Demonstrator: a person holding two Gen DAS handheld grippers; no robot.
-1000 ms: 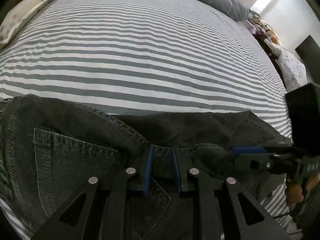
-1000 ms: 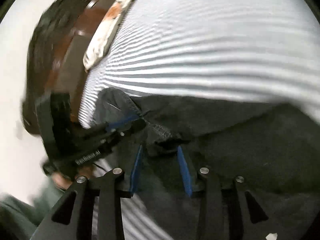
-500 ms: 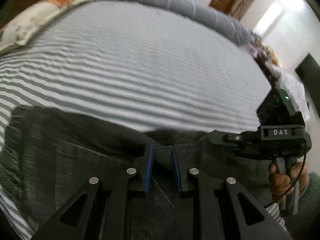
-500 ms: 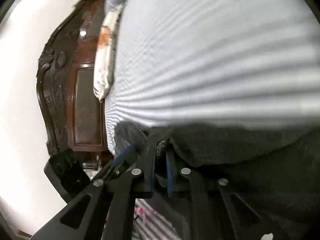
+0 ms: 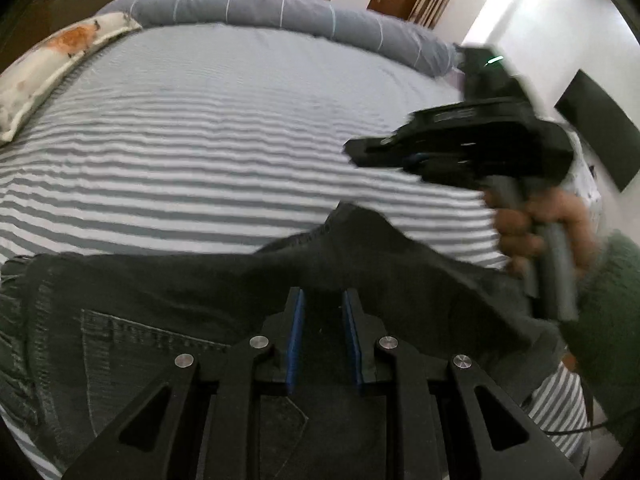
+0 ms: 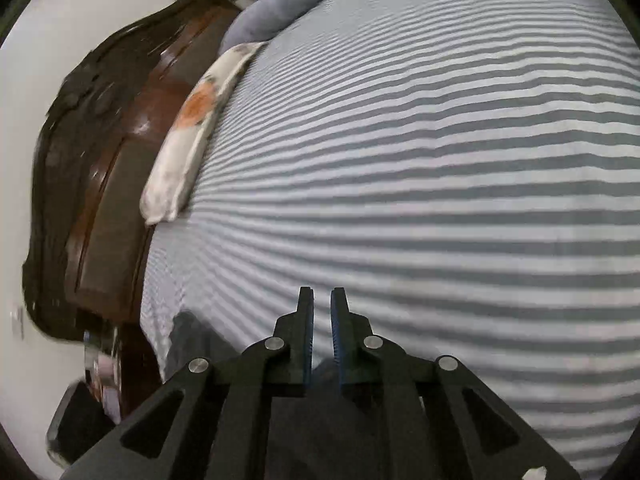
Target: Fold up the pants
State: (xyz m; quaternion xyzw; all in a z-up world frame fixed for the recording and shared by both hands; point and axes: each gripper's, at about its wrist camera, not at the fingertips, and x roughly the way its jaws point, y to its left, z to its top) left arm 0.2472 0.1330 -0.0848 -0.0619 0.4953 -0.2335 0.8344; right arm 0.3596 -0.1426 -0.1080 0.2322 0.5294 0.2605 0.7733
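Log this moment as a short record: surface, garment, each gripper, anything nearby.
surface: grey-and-white striped bed sheet
garment: dark grey denim pants, lying on the sheet, back pocket up
left gripper: shut on the pants' upper edge
right gripper: above the sheet, jaws just closed to a narrow gap; sheet shows between the tips, no cloth there
nearby: floral pillow at the bed's edge

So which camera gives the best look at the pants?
The left wrist view. There the dark pants spread across the striped bed, back pocket and stitching visible, with the left gripper closed on the fabric. The right wrist view shows only a dark corner beside and below the right gripper.
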